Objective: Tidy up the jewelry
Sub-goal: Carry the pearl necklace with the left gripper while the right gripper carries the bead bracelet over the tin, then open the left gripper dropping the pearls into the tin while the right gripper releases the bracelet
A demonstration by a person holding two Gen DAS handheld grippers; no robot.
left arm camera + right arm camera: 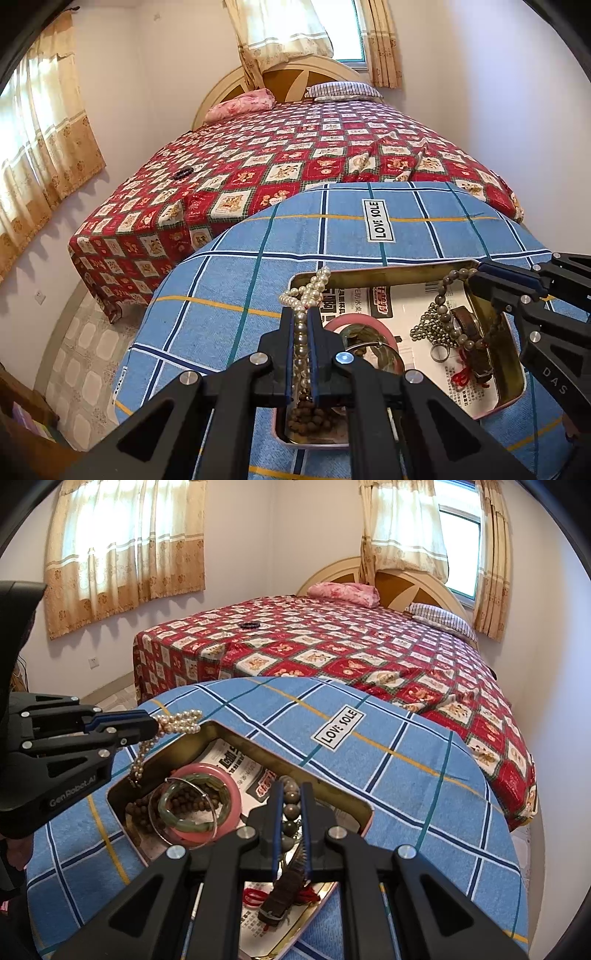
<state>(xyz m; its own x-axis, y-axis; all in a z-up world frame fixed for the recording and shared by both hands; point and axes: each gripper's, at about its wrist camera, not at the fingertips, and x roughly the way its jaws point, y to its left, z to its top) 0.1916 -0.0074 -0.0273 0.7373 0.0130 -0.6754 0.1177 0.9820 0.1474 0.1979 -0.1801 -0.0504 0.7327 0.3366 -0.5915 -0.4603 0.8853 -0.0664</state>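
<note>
Left wrist view shows the left gripper (302, 325) pinching a pearl necklace (309, 291), its 2 blue pads pressed together on the strand, with a bunch of pearls standing above the tips and more hanging down toward the open metal tin (515, 397). The tin sits on a round table under a blue plaid cloth (236, 280), close to the table's near edge.

Right wrist view shows the right gripper (291, 794) closed on a grey-brown bead strand (290, 808) over the tin's right end, where a brown strap (280, 897) and some red cord (255, 895) lie under it. At the tin's left end rest a pink bangle (231, 786), a green bangle (168, 805), a thin wire hoop (192, 840) and dark wooden beads (142, 808). A silver ball chain (424, 325) and a ring (439, 352) lie mid-tin.

My reading: this is the sorting-out step, each gripper lifting 1 strand clear of the jumble. Both strands trail into the tin, so the next move likely calls for a slow lift that lets the tails slide free without snagging the strap, cord or bangles. Where each strand should go I cannot tell.
</note>
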